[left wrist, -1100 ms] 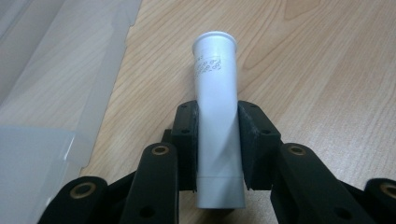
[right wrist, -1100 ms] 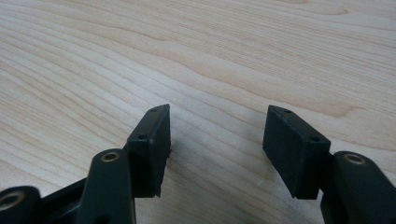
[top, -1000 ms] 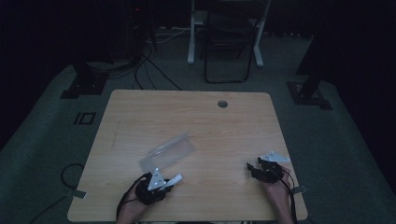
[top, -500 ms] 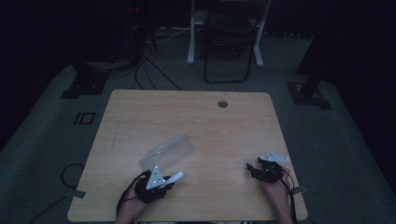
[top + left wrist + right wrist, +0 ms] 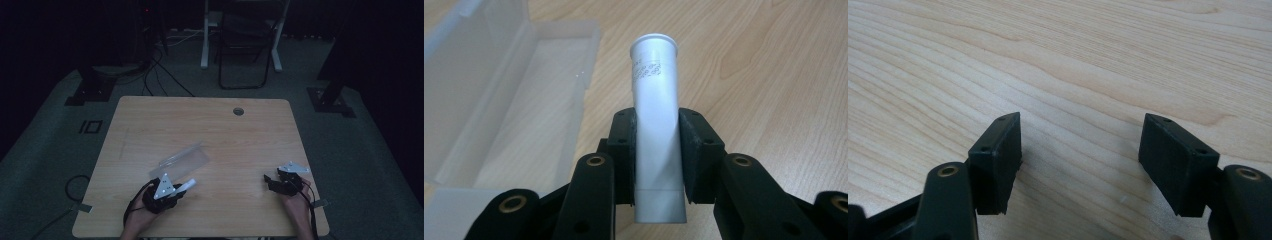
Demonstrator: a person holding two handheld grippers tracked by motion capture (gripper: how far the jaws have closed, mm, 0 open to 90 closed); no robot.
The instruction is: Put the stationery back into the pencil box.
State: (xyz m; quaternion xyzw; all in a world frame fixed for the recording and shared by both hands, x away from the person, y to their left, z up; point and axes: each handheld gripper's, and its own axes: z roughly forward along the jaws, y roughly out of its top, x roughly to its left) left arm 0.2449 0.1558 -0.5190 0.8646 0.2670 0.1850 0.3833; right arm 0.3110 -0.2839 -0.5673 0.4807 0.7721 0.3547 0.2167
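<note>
A: What is changing since the earlier frame?

B: Very little. The left gripper is sitting about where it was, just below the box, with the tube tipping a touch more to the right. The right gripper is staying put, well to the right of the box.

A: What are the jaws doing?

B: The left jaws are clamping the tube across its lower body, above the cap end, with the crimped end sticking out past the pads. The right gripper is standing spread wide, holding nothing, over bare table.

A: And the box?

B: It is lying open on the table, lid folded back, just beside the tube in the left gripper view.

A: How is the tube going to handle?

B: I am judging it light, smooth and a bit slippery, with soft walls that dent under pressure. The firm part near the cap looks like the better place to grip. The box seems thin, clear plastic, so probably light and prone to sliding.
</note>
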